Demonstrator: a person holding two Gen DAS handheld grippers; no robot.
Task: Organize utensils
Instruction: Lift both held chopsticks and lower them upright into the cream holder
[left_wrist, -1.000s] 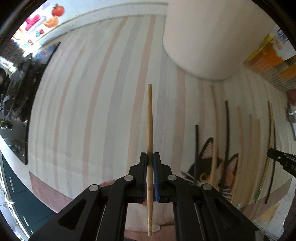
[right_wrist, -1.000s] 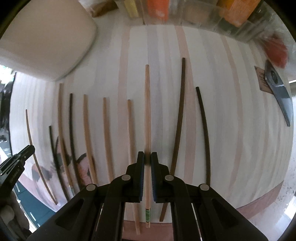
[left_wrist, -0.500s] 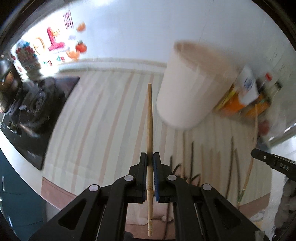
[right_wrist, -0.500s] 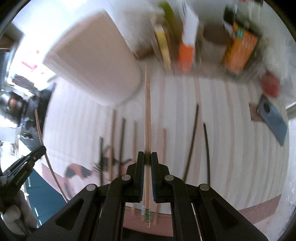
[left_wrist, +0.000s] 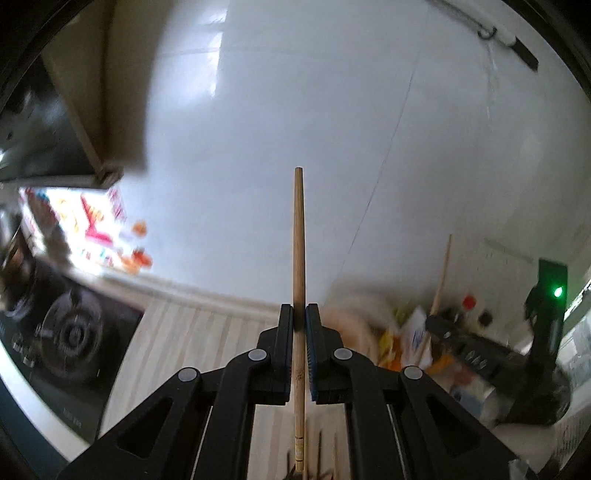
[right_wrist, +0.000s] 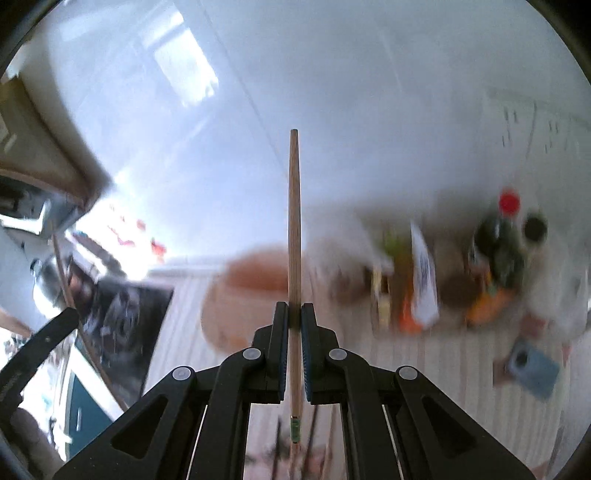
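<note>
Two grippers, one wooden chopstick each. Left gripper (left_wrist: 299, 314) pinches a pale chopstick (left_wrist: 298, 266) mid-shaft, tip up against the white wall (left_wrist: 332, 129). Right gripper (right_wrist: 294, 312) clamps a chopstick with green band (right_wrist: 294, 240), likewise upright. Striped counter (left_wrist: 192, 332) below, blurred; stove (left_wrist: 70, 332) at left.

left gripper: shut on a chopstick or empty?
Shut on the chopstick: left gripper fingers press both its sides.
</note>
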